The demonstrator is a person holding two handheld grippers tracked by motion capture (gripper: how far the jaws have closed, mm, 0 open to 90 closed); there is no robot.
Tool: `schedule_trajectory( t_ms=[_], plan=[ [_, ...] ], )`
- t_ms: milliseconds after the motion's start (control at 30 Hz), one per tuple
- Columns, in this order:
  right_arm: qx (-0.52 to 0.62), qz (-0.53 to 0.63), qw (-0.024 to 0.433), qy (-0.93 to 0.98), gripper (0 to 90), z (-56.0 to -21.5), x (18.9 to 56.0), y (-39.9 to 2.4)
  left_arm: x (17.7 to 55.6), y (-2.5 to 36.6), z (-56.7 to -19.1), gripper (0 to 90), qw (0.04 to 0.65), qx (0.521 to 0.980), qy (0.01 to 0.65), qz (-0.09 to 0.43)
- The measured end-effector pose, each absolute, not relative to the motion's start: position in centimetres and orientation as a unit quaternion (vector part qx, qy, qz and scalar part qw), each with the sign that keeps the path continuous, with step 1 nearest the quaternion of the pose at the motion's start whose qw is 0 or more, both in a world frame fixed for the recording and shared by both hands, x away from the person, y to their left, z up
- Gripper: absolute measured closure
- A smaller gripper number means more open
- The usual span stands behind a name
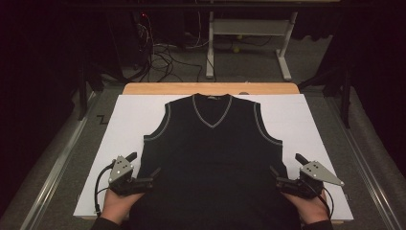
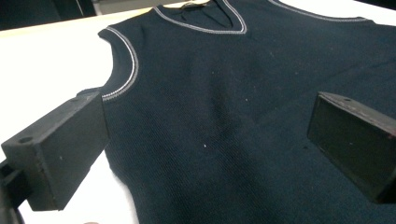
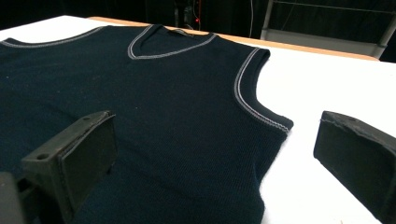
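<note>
So the dark vest (image 1: pixel 214 153) lies flat on the worktop (image 1: pixel 124 120), between both tools: left tool (image 1: pixel 145 168) and right tool (image 1: pixel 286 168) each straddle a side edge, released, gripping nothing.

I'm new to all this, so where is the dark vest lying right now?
In the high view the vest lies flat on the white sheet, neckline at the far edge, between the left hand-held gripper and the right hand-held gripper.

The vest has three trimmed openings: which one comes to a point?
The neck opening at the top middle of the vest: its pale trim forms a V, while both armholes curve round.
</note>
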State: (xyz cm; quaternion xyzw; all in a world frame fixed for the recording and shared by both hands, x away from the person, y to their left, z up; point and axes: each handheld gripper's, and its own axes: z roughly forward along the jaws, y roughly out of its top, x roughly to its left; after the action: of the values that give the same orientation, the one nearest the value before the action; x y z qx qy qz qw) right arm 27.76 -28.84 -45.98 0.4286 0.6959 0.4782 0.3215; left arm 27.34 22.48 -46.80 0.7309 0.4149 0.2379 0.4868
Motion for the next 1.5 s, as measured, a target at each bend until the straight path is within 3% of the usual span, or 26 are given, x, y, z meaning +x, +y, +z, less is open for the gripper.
schedule_trajectory(
  t_ms=[433, 1333, 1500],
  plan=[
    [0.429, 0.484, 0.324, 0.69, 0.1, -45.77, 27.77, -29.09, 27.44, 22.69, -46.77, 0.0, 0.516, 0.717, 0.411, 0.224],
    [0.425, 0.481, 0.334, 0.69, 0.1, -45.6, 27.72, -28.93, 27.22, 23.03, -46.38, 0.0, 0.526, 0.711, 0.406, 0.232],
    [0.425, 0.478, 0.334, 0.692, 0.1, -45.51, 27.76, -28.84, 27.52, 23.09, -46.14, 0.0, 0.513, 0.723, 0.411, 0.213]
  ],
)
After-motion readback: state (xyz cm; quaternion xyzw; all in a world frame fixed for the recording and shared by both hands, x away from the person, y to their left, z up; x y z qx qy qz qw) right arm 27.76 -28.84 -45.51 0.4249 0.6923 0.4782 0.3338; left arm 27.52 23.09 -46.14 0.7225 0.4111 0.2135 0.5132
